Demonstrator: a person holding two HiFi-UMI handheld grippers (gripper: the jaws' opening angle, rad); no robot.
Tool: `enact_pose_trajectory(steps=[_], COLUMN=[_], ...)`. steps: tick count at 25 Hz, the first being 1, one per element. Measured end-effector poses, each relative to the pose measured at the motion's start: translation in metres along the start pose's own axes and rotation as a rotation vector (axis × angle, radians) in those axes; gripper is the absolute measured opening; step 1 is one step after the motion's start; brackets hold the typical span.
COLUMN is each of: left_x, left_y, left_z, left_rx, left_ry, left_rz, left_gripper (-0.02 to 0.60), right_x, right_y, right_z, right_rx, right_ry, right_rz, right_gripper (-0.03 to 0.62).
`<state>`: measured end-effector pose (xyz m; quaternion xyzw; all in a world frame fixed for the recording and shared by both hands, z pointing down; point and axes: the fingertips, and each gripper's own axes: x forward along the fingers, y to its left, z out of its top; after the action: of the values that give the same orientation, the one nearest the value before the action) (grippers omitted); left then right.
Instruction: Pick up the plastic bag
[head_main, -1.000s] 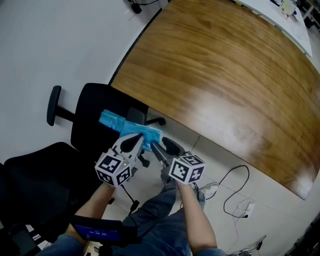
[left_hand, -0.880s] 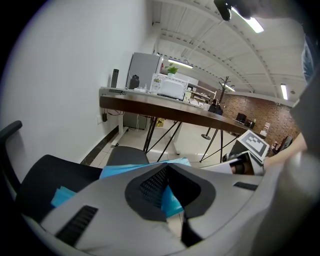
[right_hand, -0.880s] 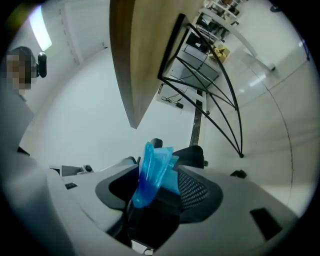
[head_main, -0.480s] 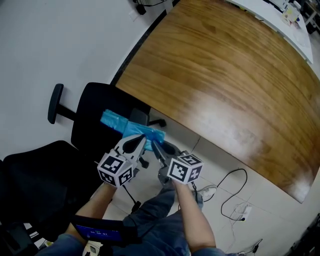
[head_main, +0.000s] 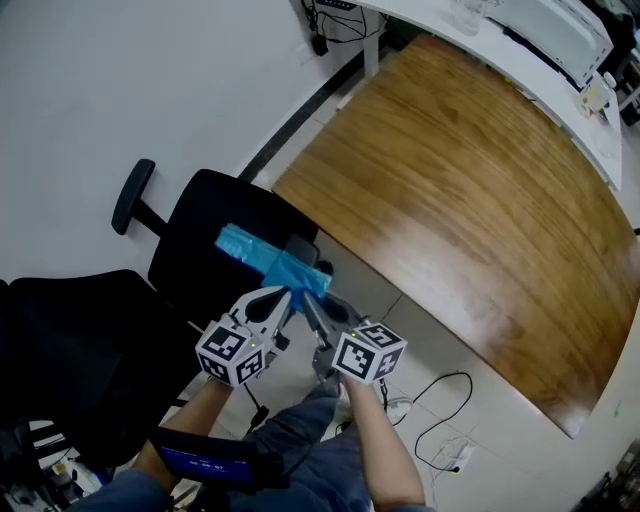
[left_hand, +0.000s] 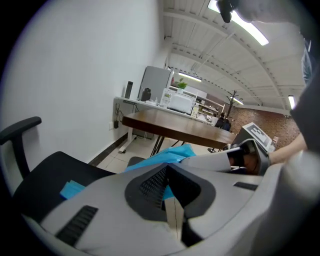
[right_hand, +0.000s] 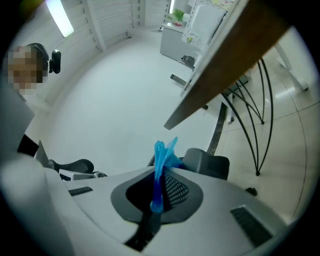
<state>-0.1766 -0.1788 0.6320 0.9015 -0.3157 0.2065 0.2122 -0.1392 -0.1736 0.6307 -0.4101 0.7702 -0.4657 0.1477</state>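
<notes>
Your right gripper has just closed tight on a thin fold of the bag. Your left gripper is clamped on it just beside. The bag's far end hangs over the chair seat. If you pull the grippers apart, the film may tear or slip free.
</notes>
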Motion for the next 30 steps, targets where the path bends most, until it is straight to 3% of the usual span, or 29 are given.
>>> enact_pose_trajectory(steps=[5, 14, 22, 30], left_x=[-0.031, -0.097, -0.118, -0.116], left_y=[0.014, 0.043, 0.057, 0.065], left_z=[0.036, 0.126, 0.205, 0.255], left_rx=[-0.030, -0.092, -0.053, -0.017], left_ry=[-0.094, -0.347, -0.488, -0.558], left_rz=[0.059, 0.186, 0.174, 0.150], left_gripper=[0.014, 0.012, 0.012, 0.012], right_x=[0.025, 0.077, 0.116, 0.136], right_y=[0.045, 0.128, 0.187, 0.203], right_z=[0.018, 0.077, 0.135, 0.194], right_rx=[-0.067, -0.272, -0.453, -0.559], right_ry=[0.033, 0.110, 0.133, 0.085], right_rz=[0.055, 0.155, 0.187, 0.172], right_gripper=[0.004, 0.004, 0.003, 0.003])
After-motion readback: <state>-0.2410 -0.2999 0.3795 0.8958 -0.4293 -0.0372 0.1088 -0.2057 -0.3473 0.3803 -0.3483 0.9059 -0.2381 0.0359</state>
